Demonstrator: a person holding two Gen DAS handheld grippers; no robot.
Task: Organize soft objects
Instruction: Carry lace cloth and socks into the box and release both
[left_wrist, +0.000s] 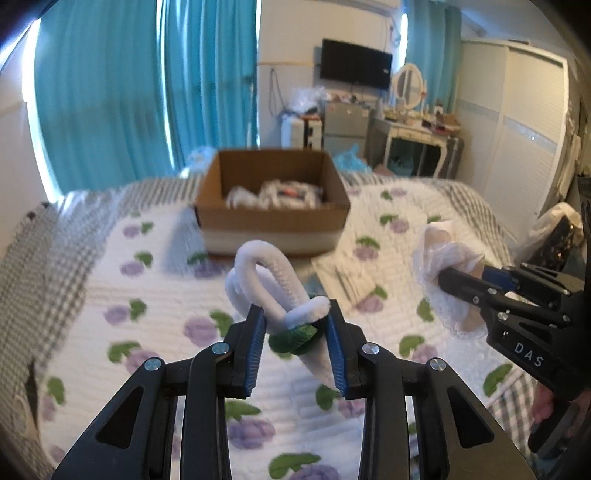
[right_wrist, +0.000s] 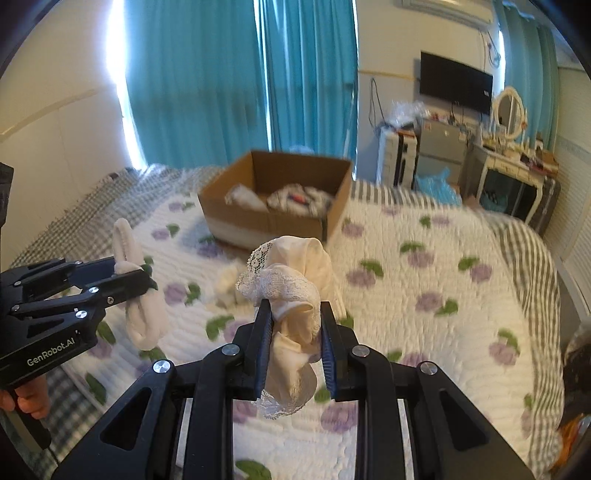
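While both claws grip bundles, each is raised above the bed, short of the cardboard box (left_wrist: 271, 218).
Left claw (left_wrist: 295, 325) is clamped on a knotted white sock (left_wrist: 266, 280); right claw (right_wrist: 295, 325) is clamped on a cream lace-trimmed sock (right_wrist: 295, 291); the box already holds white fabric items.

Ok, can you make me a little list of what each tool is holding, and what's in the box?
left tool: shut on white sock, held above the bed
right tool: shut on lace cloth, cream with a lace edge, held above the bed
box: cardboard, open top, on the bed ahead of both tools
in the box: a few pale soft things, too blurred to name
bed: white quilt with purple flowers and green leaves
on the quilt: one more small pale thing, blurred
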